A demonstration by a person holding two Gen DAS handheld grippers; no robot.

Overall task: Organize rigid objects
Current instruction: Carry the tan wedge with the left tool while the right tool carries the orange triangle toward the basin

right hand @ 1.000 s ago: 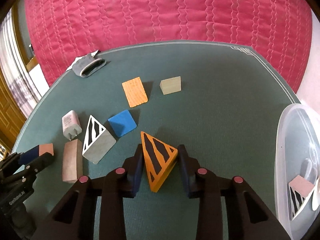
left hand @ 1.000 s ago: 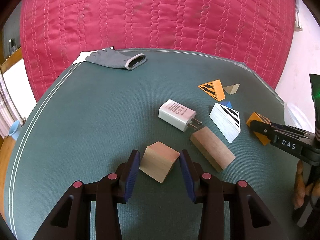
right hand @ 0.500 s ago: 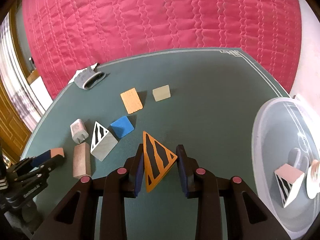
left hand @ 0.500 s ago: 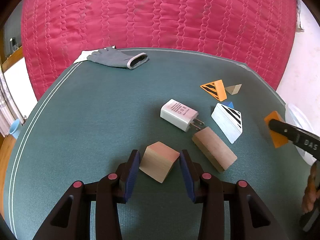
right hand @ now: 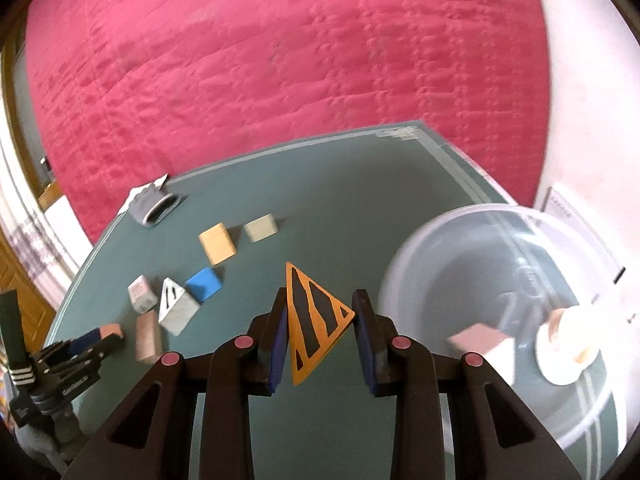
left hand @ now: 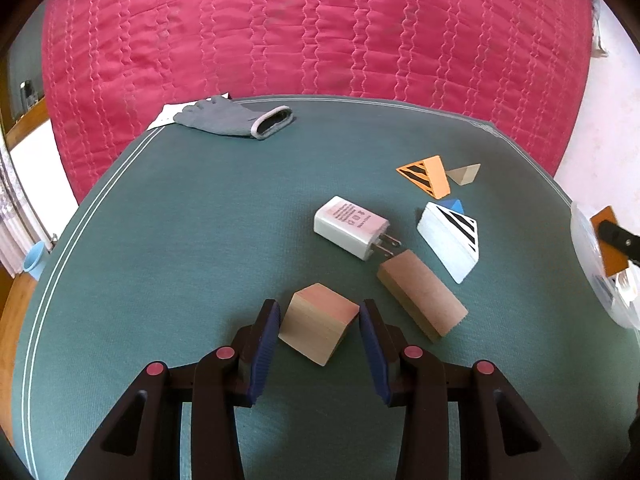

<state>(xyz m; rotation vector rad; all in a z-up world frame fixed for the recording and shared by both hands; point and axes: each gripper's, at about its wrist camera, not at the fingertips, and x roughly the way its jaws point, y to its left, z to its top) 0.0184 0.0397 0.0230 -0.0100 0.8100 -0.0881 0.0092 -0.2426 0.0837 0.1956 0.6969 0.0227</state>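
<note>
Charger (left hand: pixel 351 233) against wooden block (left hand: pixel 422 295)

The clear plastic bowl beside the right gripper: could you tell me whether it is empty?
Not empty. The clear plastic bowl already holds a pinkish wedge block and a white round object; blur hides further detail.

The white charger (left hand: pixel 351 233) carries several lines of small pinkish print on its upper face, seen in the left wrist view, but the lettering is too small to make out. In the right wrist view, the body of the left gripper (right hand: pixel 74 380) bears a short light-coloured marking, blurred beyond reading. A white sheet (right hand: pixel 560 205) past the clear bowl shows faint print, also illegible. No other text can be read.
</note>
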